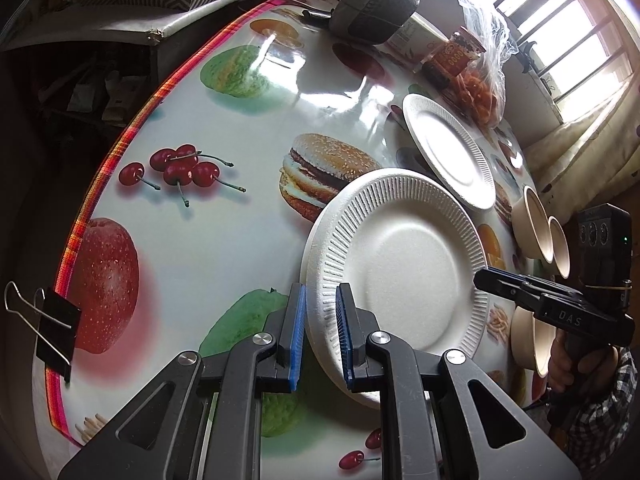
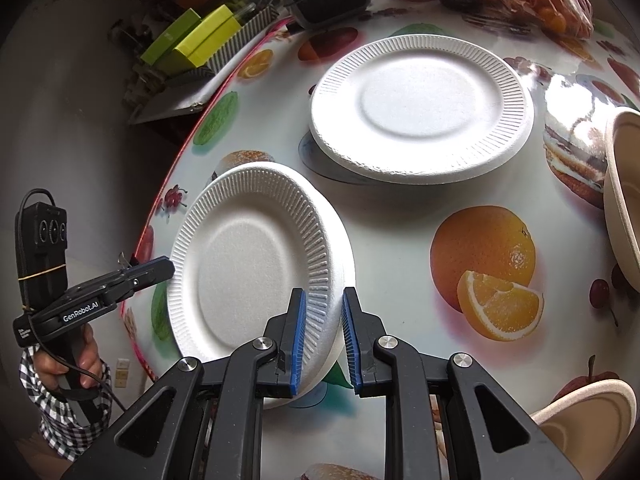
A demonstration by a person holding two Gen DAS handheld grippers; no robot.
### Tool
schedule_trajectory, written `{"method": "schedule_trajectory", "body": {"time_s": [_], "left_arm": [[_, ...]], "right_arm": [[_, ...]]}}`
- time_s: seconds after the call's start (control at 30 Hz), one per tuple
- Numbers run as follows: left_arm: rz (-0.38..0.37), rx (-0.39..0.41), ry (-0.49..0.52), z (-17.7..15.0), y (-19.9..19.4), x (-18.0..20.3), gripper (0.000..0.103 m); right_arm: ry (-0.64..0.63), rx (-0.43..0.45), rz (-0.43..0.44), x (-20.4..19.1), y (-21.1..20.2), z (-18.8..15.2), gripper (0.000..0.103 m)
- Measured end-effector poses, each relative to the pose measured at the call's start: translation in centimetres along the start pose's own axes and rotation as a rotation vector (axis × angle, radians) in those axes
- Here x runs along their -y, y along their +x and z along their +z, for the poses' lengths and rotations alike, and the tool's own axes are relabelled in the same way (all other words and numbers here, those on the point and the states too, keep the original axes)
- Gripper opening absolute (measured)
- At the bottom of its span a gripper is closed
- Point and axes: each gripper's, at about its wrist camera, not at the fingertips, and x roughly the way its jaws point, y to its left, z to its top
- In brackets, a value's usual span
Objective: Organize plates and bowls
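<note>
A white foam plate [image 1: 400,272] is held tilted above the table between both grippers. My left gripper [image 1: 321,312] is shut on its near rim; it also shows in the right wrist view [image 2: 160,270] at the plate's left edge. My right gripper [image 2: 324,316] is shut on the opposite rim of the same plate [image 2: 252,264]; it also shows in the left wrist view [image 1: 486,278]. A second white foam plate [image 2: 420,108] lies flat on the table beyond, also seen in the left wrist view [image 1: 448,152].
Several beige bowls [image 1: 536,224] stand along the table's right side, two showing in the right wrist view [image 2: 624,196]. A bag of orange snacks [image 1: 480,80], a jar and a dark speaker [image 1: 376,4] stand at the far end. A binder clip [image 1: 52,328] grips the tablecloth edge.
</note>
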Motion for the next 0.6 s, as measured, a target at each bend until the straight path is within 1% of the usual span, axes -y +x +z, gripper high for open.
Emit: {"method": "schedule_trajectory", "body": {"time_s": [0.2,0.27,0.37,0.6], "left_arm": [[0.003,0.003,-0.001,-0.05,0.08,-0.1,0.016],[0.02,0.014,0.006,-0.09,-0.06,0.06,0.016],[0.012,0.019,0.005,-0.02,-0.25,-0.04,0.016],[0.021,0.028,0.009,0.16,-0.61,-0.24,0.016]], "right_arm": [[0.0,0.001,-0.002,0.04,-0.01,-0.01,0.018],[0.0,0.003,-0.003,0.04,-0.01,0.0,0.018],[-0.003,0.003,-0.008,0.05,-0.06,-0.03,0.018],[-0.002,0.004,-0.013,0.05,-0.02,-0.03,0.018]]}}
